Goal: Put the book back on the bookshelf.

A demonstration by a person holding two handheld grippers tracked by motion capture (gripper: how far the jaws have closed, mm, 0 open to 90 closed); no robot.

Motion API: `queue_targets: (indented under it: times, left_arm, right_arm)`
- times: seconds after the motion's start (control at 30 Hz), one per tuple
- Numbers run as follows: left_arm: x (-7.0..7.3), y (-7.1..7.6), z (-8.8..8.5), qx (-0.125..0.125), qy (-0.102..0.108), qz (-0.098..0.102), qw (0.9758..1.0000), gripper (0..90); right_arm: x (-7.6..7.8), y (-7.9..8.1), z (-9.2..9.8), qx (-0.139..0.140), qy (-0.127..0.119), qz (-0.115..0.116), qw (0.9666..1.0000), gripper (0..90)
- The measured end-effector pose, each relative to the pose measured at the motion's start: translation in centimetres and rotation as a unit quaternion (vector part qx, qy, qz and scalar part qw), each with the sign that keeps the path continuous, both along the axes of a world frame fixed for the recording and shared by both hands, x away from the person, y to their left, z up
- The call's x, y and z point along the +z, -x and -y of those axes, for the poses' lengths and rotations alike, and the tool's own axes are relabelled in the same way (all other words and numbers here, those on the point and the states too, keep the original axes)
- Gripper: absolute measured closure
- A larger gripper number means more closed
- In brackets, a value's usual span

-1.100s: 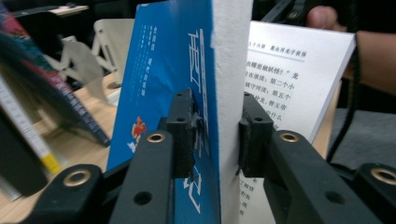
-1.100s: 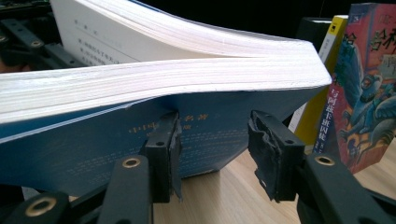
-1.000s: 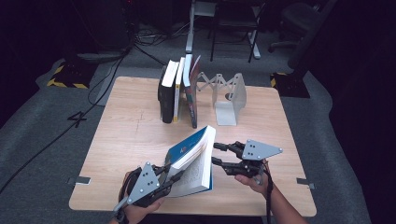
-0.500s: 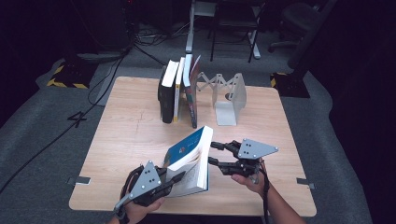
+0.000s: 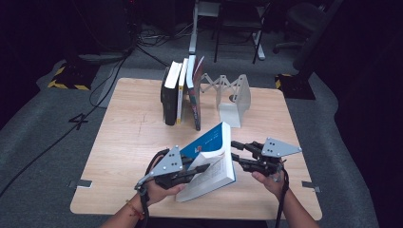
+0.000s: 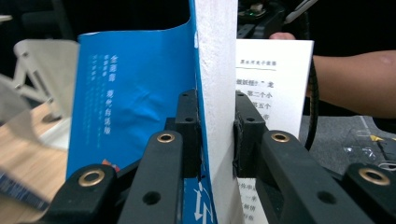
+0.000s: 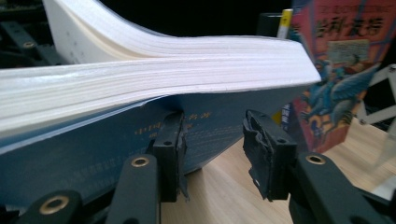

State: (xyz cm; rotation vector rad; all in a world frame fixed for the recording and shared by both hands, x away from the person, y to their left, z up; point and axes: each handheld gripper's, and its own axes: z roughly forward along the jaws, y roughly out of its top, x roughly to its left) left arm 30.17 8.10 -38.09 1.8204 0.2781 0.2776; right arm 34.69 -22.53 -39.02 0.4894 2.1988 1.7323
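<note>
One blue book (image 5: 211, 142) between left hand-held gripper (image 5: 202, 168) pads.

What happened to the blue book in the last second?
The left gripper has been closing and now clamps the blue book, which has tipped more upright. The right gripper has drawn back from the book's edge, its jaws closing with nothing between them. The row of books and the white bookend stayed put.
</note>
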Motion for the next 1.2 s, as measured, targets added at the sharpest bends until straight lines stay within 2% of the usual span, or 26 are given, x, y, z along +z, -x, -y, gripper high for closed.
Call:
queue_targets:
  times: [0.17, 0.2, 0.37, 0.43, 0.67, 0.73, 0.83, 0.93, 1.0, 1.1, 1.2]
  left_arm:
    - [0.3, -0.9, 1.2, -0.019, 0.008, 0.005, 0.9998, 76.6]
    - [0.4, -1.1, 1.4, -0.024, 0.014, 0.008, 0.9996, 76.6]
    - [0.1, -1.1, 0.4, -0.025, 0.033, 0.009, 0.9991, 76.5]
    - [0.1, -0.8, -0.2, -0.019, 0.039, 0.011, 0.999, 76.5]
    - [0.0, 0.7, -3.3, 0.013, 0.027, 0.027, 0.9992, 77.1]
    - [-0.2, 1.1, -4.1, 0.029, 0.025, 0.032, 0.9988, 77.0]
    - [-0.6, 1.8, -5.2, 0.059, 0.033, 0.037, 0.997, 76.5]
    - [-0.9, 2.6, -5.8, 0.086, 0.02, 0.045, 0.9951, 74.3]
    - [-1.3, 3.2, -6.2, 0.107, 0.007, 0.05, 0.993, 69.1]
    - [-1.9, 3.9, -6.6, 0.128, -0.006, 0.043, 0.9908, 64.8]
    - [-3.0, 4.2, -6.9, 0.13, -0.018, 0.031, 0.9909, 60.7]
  right_arm:
    - [0.2, -0.2, 1.3, -0.007, -0.012, 0.004, 0.9999, 66.8]
    - [0.3, -0.1, 1.7, -0.003, -0.018, 0.007, 0.9998, 73.8]
    - [0.7, 0.4, 1.1, 0.006, -0.011, 0.019, 0.9997, 87.0]
    - [0.9, 0.7, 0.5, 0.006, -0.007, 0.024, 0.9997, 88.9]
    - [1.8, 1.5, -2.3, 0.02, 0.005, 0.036, 0.9991, 89.6]
    - [1.8, 1.7, -3.0, 0.028, 0.015, 0.037, 0.9988, 89.5]
    - [1.4, 2.1, -4.7, 0.035, 0.04, 0.04, 0.9978, 89.5]
    - [0.9, 2.2, -5.9, 0.041, 0.046, 0.04, 0.9973, 89.3]
    - [0.6, 2.4, -6.5, 0.05, 0.051, 0.038, 0.9967, 87.7]
    - [0.1, 2.8, -7.4, 0.064, 0.071, 0.038, 0.9947, 85.8]
    - [-0.6, 3.0, -7.9, 0.072, 0.082, 0.034, 0.9934, 84.8]
